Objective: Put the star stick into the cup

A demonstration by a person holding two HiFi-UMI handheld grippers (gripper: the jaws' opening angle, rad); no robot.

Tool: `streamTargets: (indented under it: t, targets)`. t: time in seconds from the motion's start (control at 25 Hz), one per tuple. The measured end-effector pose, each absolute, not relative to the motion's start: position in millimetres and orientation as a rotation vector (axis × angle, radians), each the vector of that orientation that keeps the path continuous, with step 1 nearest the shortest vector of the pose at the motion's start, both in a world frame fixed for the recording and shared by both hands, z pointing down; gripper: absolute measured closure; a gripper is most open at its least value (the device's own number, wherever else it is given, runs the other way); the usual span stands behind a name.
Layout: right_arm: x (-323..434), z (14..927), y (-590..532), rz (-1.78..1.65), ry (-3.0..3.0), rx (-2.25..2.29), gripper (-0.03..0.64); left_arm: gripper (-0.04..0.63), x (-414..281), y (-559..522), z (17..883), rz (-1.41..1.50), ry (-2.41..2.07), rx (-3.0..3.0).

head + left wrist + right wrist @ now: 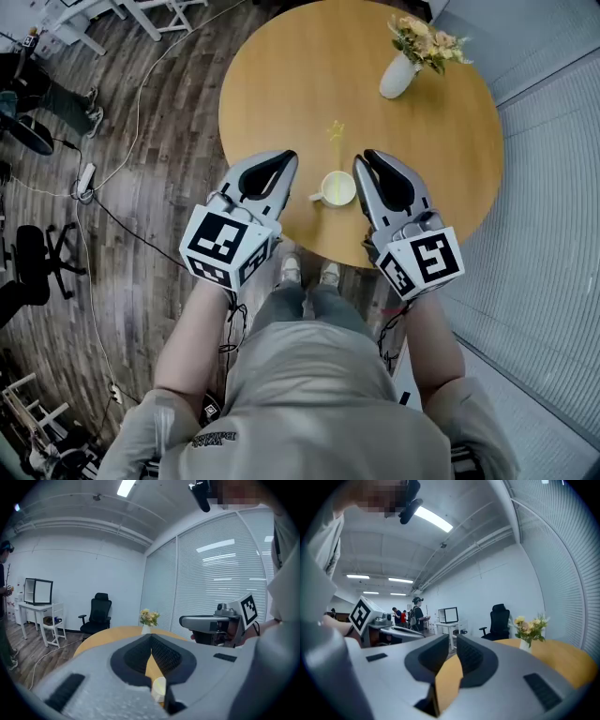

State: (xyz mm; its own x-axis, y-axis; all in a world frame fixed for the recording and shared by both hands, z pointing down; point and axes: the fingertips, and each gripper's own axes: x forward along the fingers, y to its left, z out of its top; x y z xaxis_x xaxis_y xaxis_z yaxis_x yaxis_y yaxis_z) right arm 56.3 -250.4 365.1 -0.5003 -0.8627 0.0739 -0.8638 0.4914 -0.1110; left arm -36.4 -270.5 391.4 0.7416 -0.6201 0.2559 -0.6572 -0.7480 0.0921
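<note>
Star stick (pixel 335 131): lying flat on round wooden table (pixel 281 84), just beyond cup (pixel 336 188), apart from it, star end pointing far. Pale yellow and faint against the wood; finer detail not readable. Not held by either tool.

Cup: white, upright, near the table's near edge, handle to the left. Seated between the two grippers, close to both; contact with either not confirmed. Also visible low in the left gripper view (pixel 159 688), through the gap under the jaws.

Left gripper (pixel 289 156): left of the cup, tips pointing far and slightly right. In its own view (pixel 151 634), jaws closed tip to tip, nothing clamped between the pads.

Right gripper (pixel 364 157): right of the cup, tips pointing far and slightly left. In its own view (pixel 451 638), jaws drawn in to a thin slit, nothing between them.

Vase (pixel 397 75): white, upright at the table's far right, holding yellow flowers (pixel 427 39). Well apart from cup and stick.

Surroundings: dark plank floor (pixel 159 141) left of the table, crossed by cables; black office chair (pixel 98 613) beyond the table in the left gripper view.
</note>
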Motion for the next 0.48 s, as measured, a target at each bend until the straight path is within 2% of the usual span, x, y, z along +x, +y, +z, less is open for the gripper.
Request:
streamTargets:
  t: [0.48]
  targets:
    - [59,269,-210,0.006,-2.787,1.559,0.574,0.574,-28,-240,285,0.102,-1.026,2.950]
